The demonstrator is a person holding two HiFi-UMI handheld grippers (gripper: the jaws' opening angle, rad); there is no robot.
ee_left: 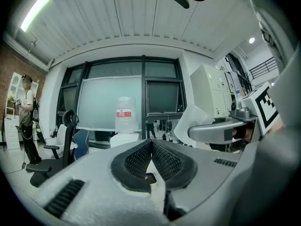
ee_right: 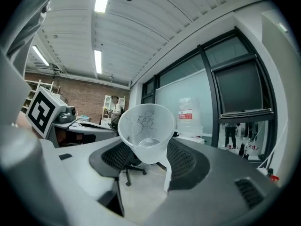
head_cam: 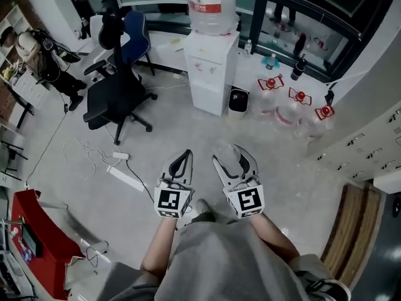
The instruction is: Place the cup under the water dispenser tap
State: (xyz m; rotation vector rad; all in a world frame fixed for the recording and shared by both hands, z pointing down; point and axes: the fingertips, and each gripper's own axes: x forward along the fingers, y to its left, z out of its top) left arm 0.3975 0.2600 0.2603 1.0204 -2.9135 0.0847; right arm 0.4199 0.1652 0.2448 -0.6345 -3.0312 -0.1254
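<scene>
Clear thin plastic cup (ee_right: 146, 131), empty by the look of it. Probably very light, with a flexible wall that would dent or pop out under a hard squeeze, and a bit slick. It sits roughly upright, mouth up, between the fingers (ee_right: 186, 161) of the right gripper (head_cam: 233, 160), whose pads pinch the lower tapered part from both sides. My read is that a low grip on the body is fine for carrying, but it needs gentle pressure only, and the rim must stay clear of the pads.

Left gripper (head_cam: 185, 154) carries nothing, its fingers (ee_left: 136, 159) pressed together at the tips. Both grippers are held level, side by side, close in front of the person's body, pointing forward over the grey floor (head_cam: 156, 143).

Well ahead stands the white water dispenser (head_cam: 210, 74) with its bottle (head_cam: 211, 5) on top. The cup is well apart from it and not yet under the tap. Black office chair (head_cam: 116, 86) is off to the left.
</scene>
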